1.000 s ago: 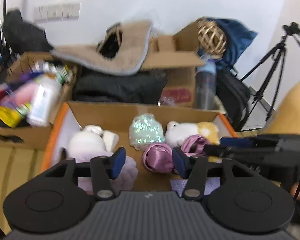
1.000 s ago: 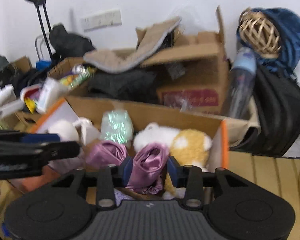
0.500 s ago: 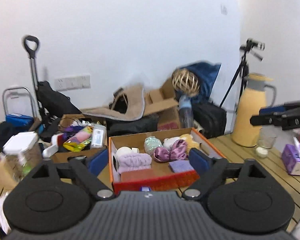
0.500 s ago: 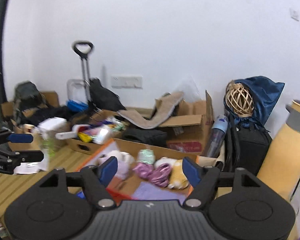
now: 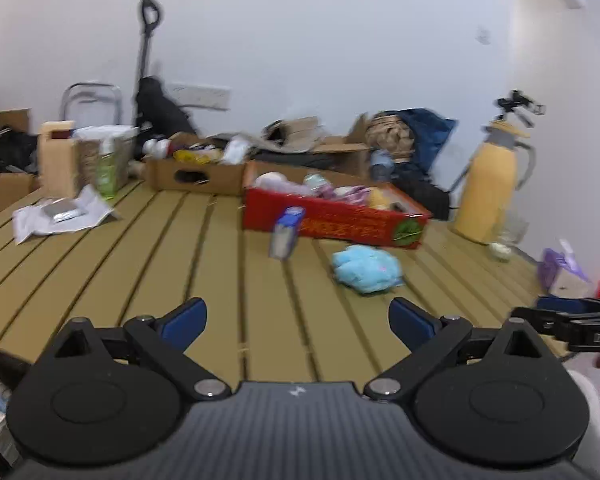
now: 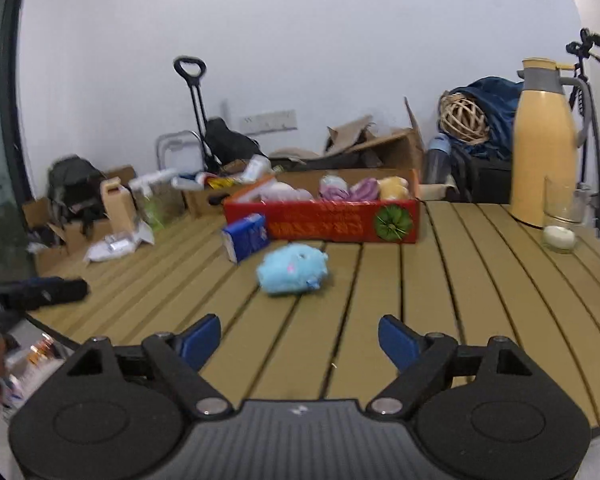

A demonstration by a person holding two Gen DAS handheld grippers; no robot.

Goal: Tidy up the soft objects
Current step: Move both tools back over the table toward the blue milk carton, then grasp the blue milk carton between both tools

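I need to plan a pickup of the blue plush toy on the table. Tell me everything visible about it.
The blue plush toy is light blue, fuzzy and rounded, with a small pink mark on its side. It lies alone on the slatted wooden table, just in front of the red box and beside a blue packet, touching neither. No gripper holds it. Finer features are blurred.

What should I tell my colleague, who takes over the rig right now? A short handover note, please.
Left gripper: open, empty, above the table's near edge.
Right gripper: open, empty, likewise pulled back.
Red box at the far side holds several soft things: purple, white, yellow.
Blue plush lies loose on the table in front of the box, beside a blue pack.
Done: most soft things are boxed.
Left: probably put the blue plush in the box.
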